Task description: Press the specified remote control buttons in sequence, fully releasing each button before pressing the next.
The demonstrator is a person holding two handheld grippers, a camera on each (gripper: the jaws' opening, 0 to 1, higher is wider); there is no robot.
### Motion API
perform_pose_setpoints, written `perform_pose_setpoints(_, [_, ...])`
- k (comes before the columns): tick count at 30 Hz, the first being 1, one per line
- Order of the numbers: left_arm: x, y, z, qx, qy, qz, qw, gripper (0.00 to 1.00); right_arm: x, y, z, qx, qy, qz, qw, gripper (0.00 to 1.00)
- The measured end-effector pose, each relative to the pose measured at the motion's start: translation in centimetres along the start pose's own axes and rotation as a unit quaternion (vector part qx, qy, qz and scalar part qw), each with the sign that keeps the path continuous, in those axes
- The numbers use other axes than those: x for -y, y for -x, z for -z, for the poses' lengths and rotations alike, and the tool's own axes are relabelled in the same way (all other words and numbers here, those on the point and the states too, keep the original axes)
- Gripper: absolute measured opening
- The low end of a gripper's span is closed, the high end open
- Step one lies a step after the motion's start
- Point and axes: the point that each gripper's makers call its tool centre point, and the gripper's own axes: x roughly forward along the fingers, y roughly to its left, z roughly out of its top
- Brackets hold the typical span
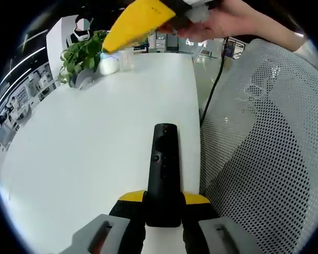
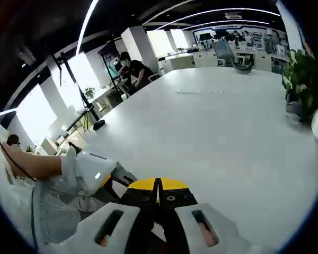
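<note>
One broad white table [image 1: 85,148] spreads across the left gripper view, with a grey mesh chair back [image 1: 265,159] beside its edge. Far off on it stands a potted plant [image 1: 82,58] next to a white rounded object [image 1: 108,65]. Lying lengthwise on the table, the black remote control [image 1: 163,169] has its near end clamped in the left gripper [image 1: 164,203]. Seen from its own camera, the right gripper [image 2: 158,198] has its jaws pressed together on nothing.

Black remote [image 1: 163,174], white table [image 1: 95,153], green plant [image 1: 80,57].
</note>
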Motion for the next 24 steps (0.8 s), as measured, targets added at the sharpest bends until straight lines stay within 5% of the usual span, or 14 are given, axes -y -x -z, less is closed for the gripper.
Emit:
perform_pose_setpoints(5, [0.0, 0.0, 0.0, 0.001, -0.001, 0.0, 1.0, 0.25, 1.0, 3.7, -3.0, 0.081, 0.012, 0.04, 0.9958, 0.0])
perform_pose_setpoints(10, [0.0, -0.1, -0.1, 0.004, 0.0, 0.0, 1.0, 0.25, 3.1, 6.9, -3.8, 0.115, 0.05, 0.116, 0.9853, 0.0])
perform_pose_setpoints(14, [-0.1, -0.2, -0.2, 0.005, 0.0, 0.0, 1.0, 0.25, 3.0, 8.3, -4.2, 0.15, 0.019, 0.115, 0.9819, 0.01])
perform_pose_setpoints(24, [-0.1, -0.2, -0.2, 0.001, -0.002, 0.0, 1.0, 0.25, 3.5, 9.0, -4.0, 0.174, 0.037, 0.163, 0.9705, 0.28])
